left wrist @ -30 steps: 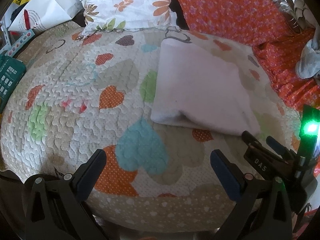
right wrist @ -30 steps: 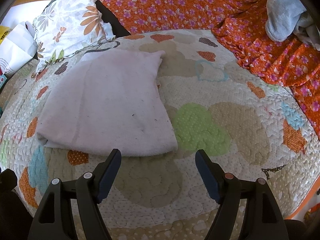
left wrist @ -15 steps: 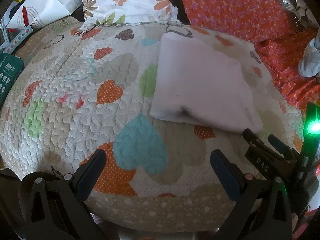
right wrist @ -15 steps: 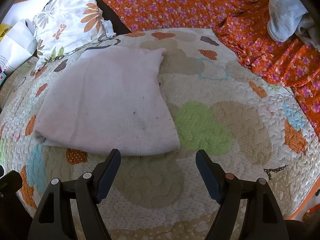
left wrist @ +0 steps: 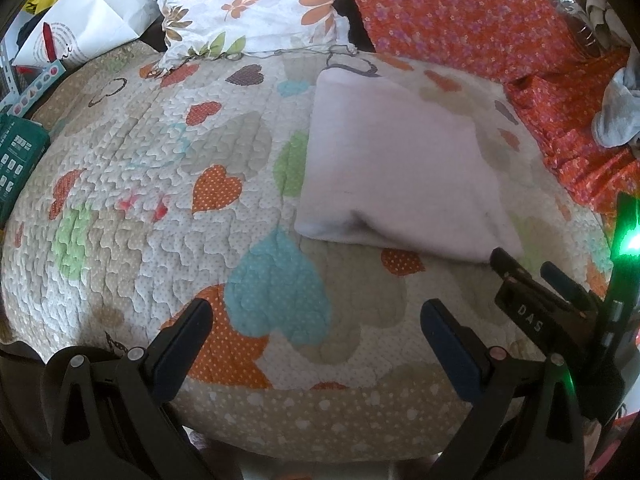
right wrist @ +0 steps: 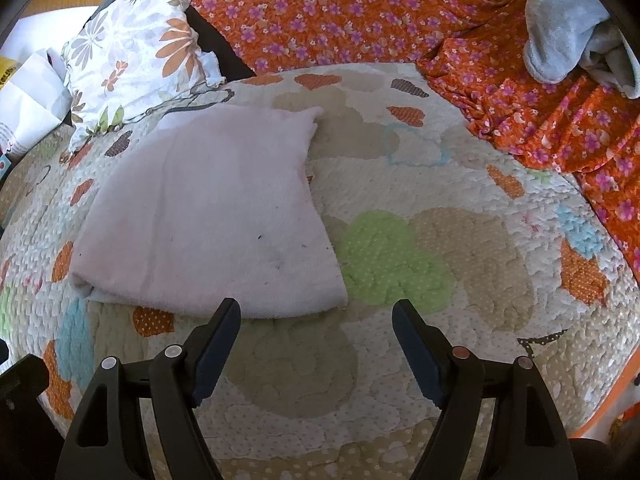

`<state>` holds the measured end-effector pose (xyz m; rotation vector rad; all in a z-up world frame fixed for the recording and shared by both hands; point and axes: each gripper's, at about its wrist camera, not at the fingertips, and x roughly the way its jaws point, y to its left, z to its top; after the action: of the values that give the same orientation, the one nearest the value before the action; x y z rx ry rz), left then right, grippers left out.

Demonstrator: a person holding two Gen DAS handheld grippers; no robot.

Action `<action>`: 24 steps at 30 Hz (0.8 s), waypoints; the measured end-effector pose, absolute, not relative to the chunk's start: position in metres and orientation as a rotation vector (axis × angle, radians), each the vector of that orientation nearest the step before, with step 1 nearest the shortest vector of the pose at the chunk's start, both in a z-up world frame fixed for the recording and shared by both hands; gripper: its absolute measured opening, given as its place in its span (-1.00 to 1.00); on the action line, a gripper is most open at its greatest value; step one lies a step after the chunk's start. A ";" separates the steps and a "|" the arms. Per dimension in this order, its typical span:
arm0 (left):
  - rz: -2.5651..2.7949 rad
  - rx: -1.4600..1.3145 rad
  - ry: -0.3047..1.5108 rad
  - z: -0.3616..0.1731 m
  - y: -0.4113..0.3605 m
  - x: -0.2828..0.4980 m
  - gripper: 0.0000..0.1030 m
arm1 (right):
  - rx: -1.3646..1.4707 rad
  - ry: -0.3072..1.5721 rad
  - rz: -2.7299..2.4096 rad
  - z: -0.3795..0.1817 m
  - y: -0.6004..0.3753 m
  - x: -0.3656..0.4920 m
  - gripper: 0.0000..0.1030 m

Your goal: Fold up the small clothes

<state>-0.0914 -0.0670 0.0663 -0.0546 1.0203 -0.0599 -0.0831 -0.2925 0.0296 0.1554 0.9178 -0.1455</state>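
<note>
A pale pink cloth (left wrist: 400, 168) lies folded flat on the heart-patterned quilt (left wrist: 160, 184); it also shows in the right wrist view (right wrist: 212, 216). My left gripper (left wrist: 316, 320) is open and empty, above the quilt, near side of the cloth and to its left. My right gripper (right wrist: 316, 320) is open and empty, just short of the cloth's near edge; its left finger (right wrist: 216, 336) overlaps that edge. The right gripper also shows in the left wrist view (left wrist: 532, 276), by the cloth's near right corner.
A floral pillow (left wrist: 248, 4) and an orange flowered sheet (right wrist: 360, 12) lie at the back. A grey-blue garment (right wrist: 568, 24) is bunched at the far right. White paper bags (left wrist: 84, 12) and a green box (left wrist: 16, 156) sit at the left.
Both grippers have edged slightly closer to the cloth, which sits a little lower in the right wrist view. Both stay open; the cloth has not moved.
</note>
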 end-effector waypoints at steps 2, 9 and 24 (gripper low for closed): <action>-0.058 -0.051 1.018 0.067 -0.068 -0.093 1.00 | 0.160 0.914 -0.146 0.031 -0.293 -0.084 0.61; -0.052 -0.047 1.029 0.063 -0.070 -0.095 1.00 | 0.146 0.900 -0.138 0.034 -0.290 -0.085 0.62; -0.030 -0.006 0.950 0.073 -0.074 -0.103 1.00 | 0.088 0.849 -0.145 0.043 -0.281 -0.090 0.66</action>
<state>-0.1034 -0.0739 0.0729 -0.0063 0.9503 -0.0299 -0.0904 -0.2807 0.0433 0.0877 0.8495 -0.1451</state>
